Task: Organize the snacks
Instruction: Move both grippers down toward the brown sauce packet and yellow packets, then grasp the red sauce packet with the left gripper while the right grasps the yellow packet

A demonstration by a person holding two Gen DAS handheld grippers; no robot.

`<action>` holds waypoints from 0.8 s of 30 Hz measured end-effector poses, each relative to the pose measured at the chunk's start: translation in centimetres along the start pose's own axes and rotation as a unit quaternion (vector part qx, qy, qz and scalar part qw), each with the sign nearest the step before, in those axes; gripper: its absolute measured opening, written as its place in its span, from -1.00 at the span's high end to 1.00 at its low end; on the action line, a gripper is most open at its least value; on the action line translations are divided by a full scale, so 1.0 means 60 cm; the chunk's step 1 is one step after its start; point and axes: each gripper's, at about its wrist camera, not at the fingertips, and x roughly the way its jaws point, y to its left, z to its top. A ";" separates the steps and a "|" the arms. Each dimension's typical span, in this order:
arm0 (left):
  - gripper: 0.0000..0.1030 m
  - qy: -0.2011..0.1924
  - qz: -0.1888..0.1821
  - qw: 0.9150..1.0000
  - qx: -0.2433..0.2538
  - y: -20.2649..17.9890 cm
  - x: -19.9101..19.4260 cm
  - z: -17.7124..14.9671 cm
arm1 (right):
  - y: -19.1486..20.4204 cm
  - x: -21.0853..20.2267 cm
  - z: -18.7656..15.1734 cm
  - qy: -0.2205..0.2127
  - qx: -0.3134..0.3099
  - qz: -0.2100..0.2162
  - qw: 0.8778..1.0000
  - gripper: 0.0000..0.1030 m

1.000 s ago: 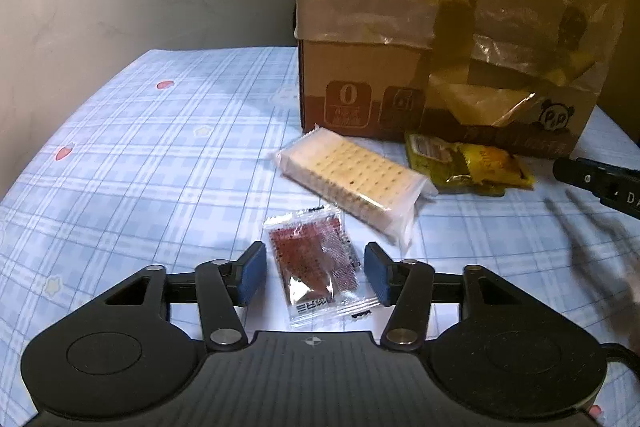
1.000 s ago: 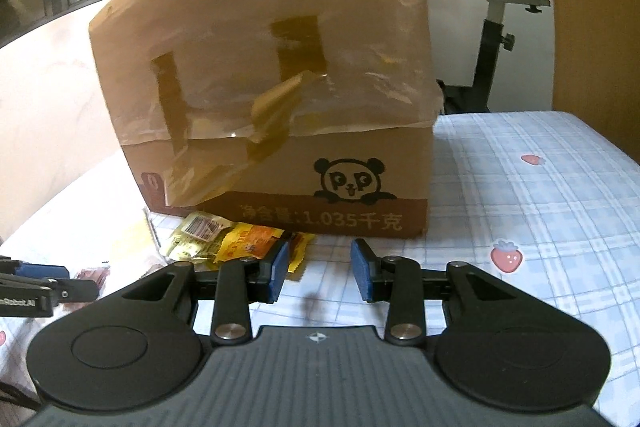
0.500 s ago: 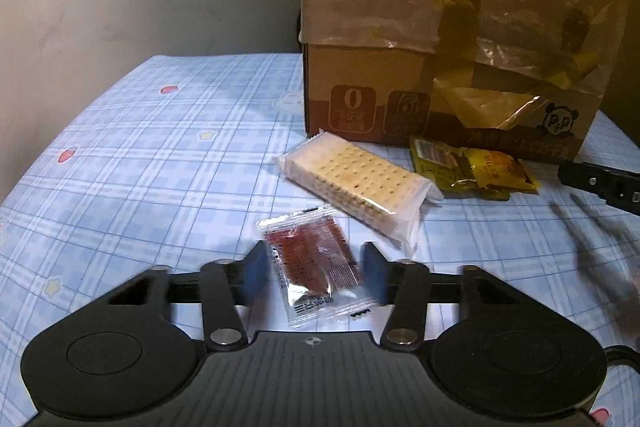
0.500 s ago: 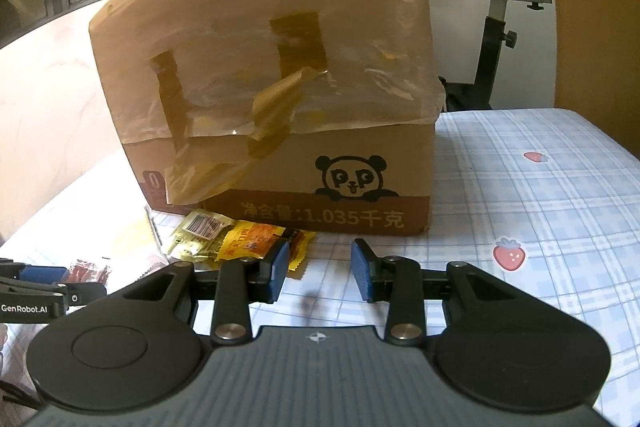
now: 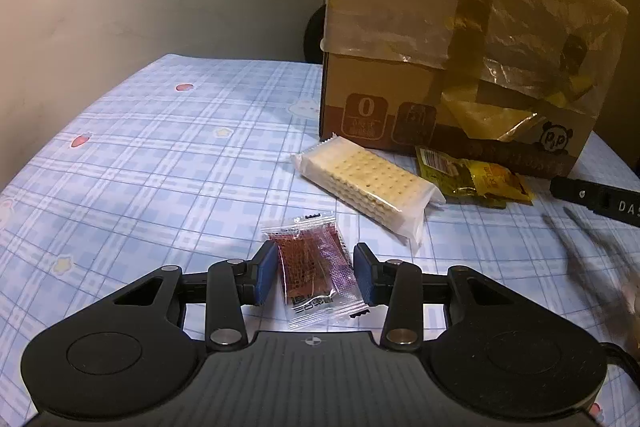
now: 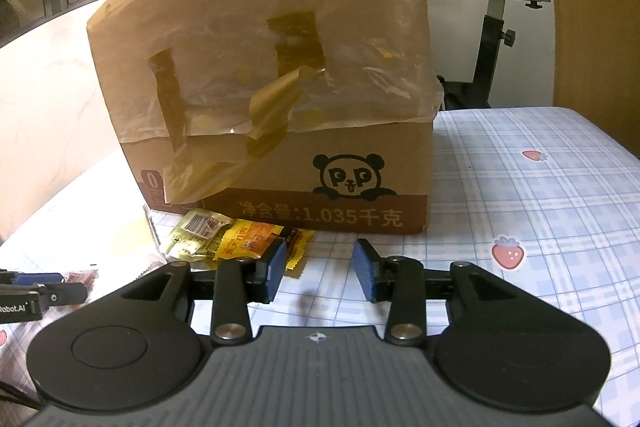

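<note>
Nearest to us in the left wrist view, our left tool [image 5: 316,273] sits low over the table [image 5: 160,163], its blue pads spread to either side of a small clear packet of red snack [image 5: 314,267]. The pads stand just beside the packet's edges; we cannot tell whether they touch it, and the packet lies flat on the checked blue cloth.

Beyond it, a clear-wrapped cracker pack [image 5: 370,187] lies at an angle on the table. Just to its right are yellow snack packets [image 5: 474,177], lying against the foot of the cardboard box [image 5: 440,67]. The box stands upright at the far side, with loose clear film and brown tape hanging over its front and a panda mark near its lower right corner.

In the right wrist view, our right tool [image 6: 320,269] hangs with its pads well apart and nothing between them, above bare cloth in front of the box [image 6: 280,87]. The yellow snack packets [image 6: 224,237] lie just beyond its left pad at the foot of the box. At the far left edge we see the left tool [image 6: 36,289] and the red packet [image 6: 82,277] beside it. Behind the box stands an exercise bike [image 6: 504,7].
</note>
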 end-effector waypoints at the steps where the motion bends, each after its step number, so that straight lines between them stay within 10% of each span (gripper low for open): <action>1: 0.15 -0.003 -0.001 1.000 0.001 0.000 -0.001 0.000 | 0.001 0.000 0.000 0.002 -0.003 0.001 1.000 0.18; 13: 0.15 -0.038 -0.011 0.999 -0.007 -0.007 -0.023 -0.002 | 0.039 0.024 0.035 0.040 -0.035 0.034 0.998 -0.36; 24: 0.15 -0.048 -0.014 0.999 -0.023 0.004 -0.030 -0.004 | 0.078 0.120 0.059 0.095 -0.011 -0.015 0.995 -0.43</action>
